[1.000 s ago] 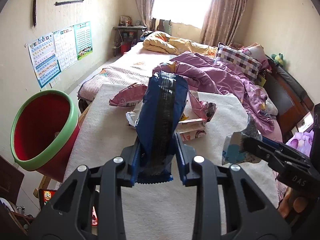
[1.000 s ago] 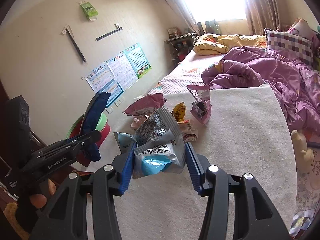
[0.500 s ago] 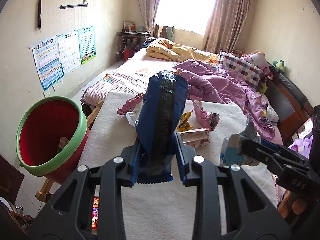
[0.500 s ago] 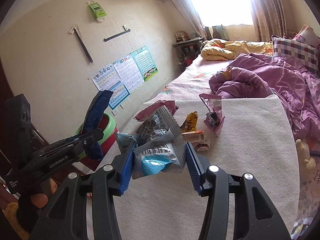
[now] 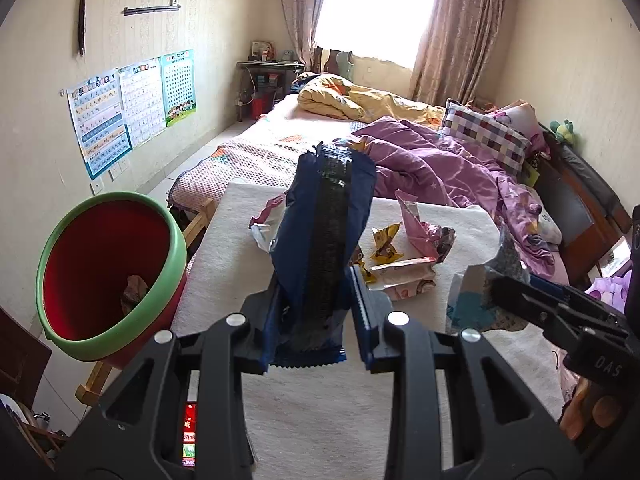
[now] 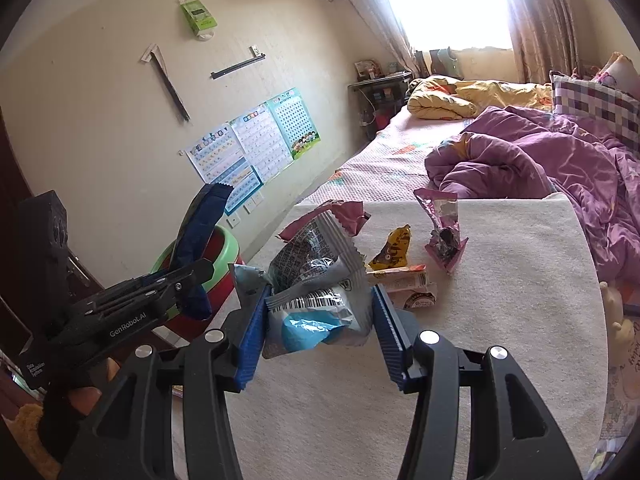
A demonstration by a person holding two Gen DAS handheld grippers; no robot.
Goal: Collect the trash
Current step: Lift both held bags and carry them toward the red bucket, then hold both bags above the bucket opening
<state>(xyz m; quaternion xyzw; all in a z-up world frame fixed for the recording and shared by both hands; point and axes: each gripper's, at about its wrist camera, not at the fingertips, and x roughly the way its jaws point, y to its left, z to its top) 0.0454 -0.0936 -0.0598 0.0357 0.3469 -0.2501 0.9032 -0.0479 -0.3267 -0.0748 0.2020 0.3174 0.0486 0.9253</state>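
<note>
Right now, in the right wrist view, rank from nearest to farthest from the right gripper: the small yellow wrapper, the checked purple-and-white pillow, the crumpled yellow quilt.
1. Small yellow wrapper, on the white mat just beyond the right gripper.
2. Checked purple-and-white pillow, far right on the bed.
3. Crumpled yellow quilt, at the bed's far end under the window.

Dark blue wrapper held upright, bottom edge crimped. Crumpled silver-and-blue wrapper with barcode held above the mat. Pink, yellow and pale wrappers left lying close together. Red bin with green rim tilted, one scrap seen inside.
</note>
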